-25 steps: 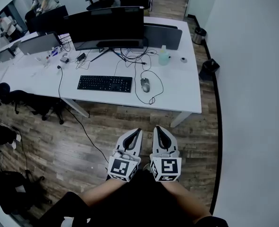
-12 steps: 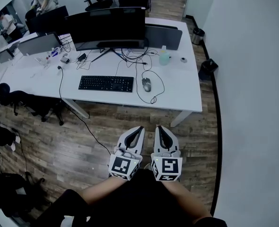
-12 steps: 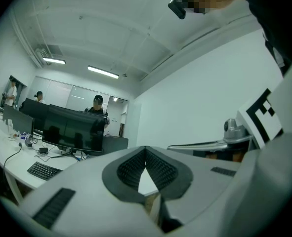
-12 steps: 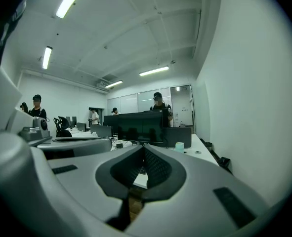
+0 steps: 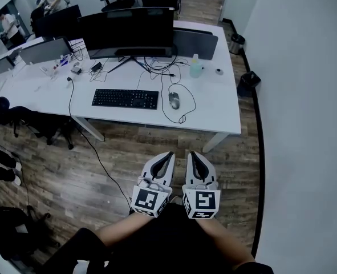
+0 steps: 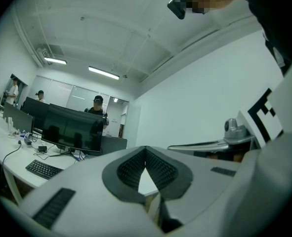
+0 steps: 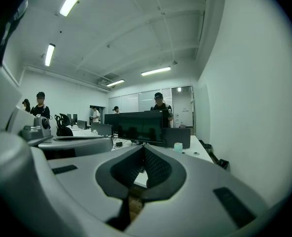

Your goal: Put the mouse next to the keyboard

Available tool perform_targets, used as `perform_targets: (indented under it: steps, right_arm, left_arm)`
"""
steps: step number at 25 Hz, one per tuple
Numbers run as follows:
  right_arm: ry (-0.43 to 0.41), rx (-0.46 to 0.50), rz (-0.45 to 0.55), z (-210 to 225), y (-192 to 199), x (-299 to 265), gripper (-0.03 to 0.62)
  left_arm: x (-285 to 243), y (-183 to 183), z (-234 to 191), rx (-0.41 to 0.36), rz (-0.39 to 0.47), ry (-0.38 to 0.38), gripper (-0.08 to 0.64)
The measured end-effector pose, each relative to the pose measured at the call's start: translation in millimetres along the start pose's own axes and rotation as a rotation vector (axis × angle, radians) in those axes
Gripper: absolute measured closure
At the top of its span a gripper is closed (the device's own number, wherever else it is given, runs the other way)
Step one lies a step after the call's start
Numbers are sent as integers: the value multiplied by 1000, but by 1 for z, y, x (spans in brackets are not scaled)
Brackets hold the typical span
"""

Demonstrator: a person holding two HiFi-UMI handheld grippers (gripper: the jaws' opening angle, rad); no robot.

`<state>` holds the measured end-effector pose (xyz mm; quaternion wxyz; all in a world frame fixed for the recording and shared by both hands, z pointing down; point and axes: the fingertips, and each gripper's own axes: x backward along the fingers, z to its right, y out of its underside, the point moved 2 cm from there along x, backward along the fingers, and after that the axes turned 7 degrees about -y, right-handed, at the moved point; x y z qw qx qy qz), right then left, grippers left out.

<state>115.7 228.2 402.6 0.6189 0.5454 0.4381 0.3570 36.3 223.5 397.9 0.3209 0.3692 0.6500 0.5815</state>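
Wood floor [image 5: 128, 153] before desk [image 5: 220, 106] with mouse [image 5: 174, 100]

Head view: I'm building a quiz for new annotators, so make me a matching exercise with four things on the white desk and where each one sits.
Things:
1. keyboard
2. mouse
3. bottle
4. monitor

Places:
A. on a stand along the back of the desk
B. just right of the keyboard, not touching it
C. near the desk's front, left of the mouse
D. towards the back, right of the monitor's stand

Pairs: 1-C, 2-B, 3-D, 4-A
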Motion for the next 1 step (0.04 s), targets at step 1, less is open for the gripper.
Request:
perform_targets:
  steps: [1]
  right_arm:
    - [1,0,0,1,0,1,574]
  left_arm:
    - [1,1,1,1,0,0,557]
